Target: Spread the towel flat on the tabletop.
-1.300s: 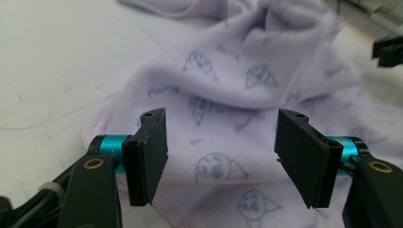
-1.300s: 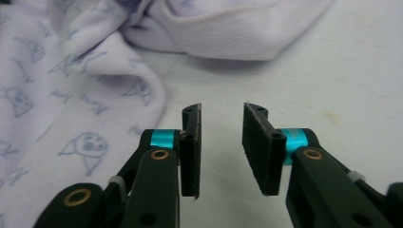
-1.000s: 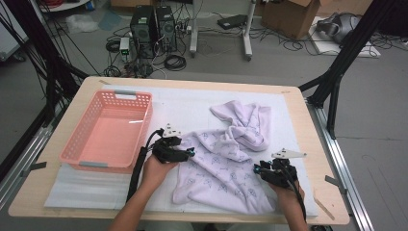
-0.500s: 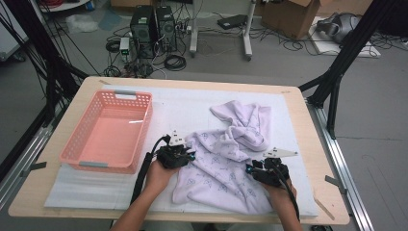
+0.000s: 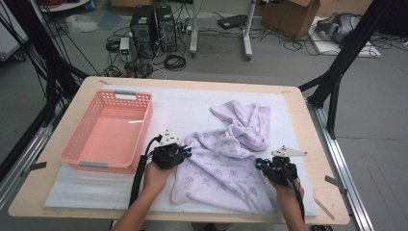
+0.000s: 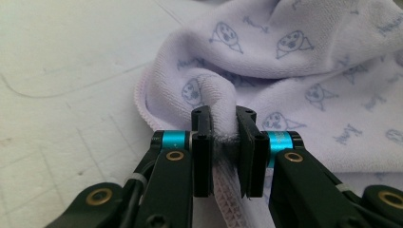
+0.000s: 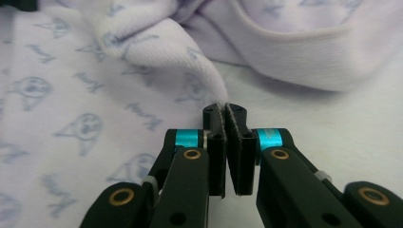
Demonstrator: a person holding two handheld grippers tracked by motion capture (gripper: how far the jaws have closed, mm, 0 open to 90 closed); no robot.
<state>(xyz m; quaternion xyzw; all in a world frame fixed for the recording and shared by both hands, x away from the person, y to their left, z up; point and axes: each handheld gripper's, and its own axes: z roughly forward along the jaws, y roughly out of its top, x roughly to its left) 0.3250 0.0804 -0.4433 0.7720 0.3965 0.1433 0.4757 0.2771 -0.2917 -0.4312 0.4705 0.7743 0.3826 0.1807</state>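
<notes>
Lilac terry towel [image 5: 226, 163], soft looped pile printed with small grey-blue figures, lies rumpled at lower centre of the high view on the white-matted table [image 5: 308, 130], right of a pink slotted plastic basket [image 5: 108, 130]. Left tongs [image 6: 223, 118], just closing, pinch a thick rolled fold at its left edge. Right tongs [image 7: 223, 114], just closed almost flat, nip a thin peak of the right edge.

My high view looks forward and down on the whole counter [image 5: 192, 96] from above my side, while each tool camera sits close behind its own jaws, facing twelve o'clock onto the lilac towel [image 5: 226, 163] [image 6: 294, 66] [image 7: 71, 109], which all three views share.
</notes>
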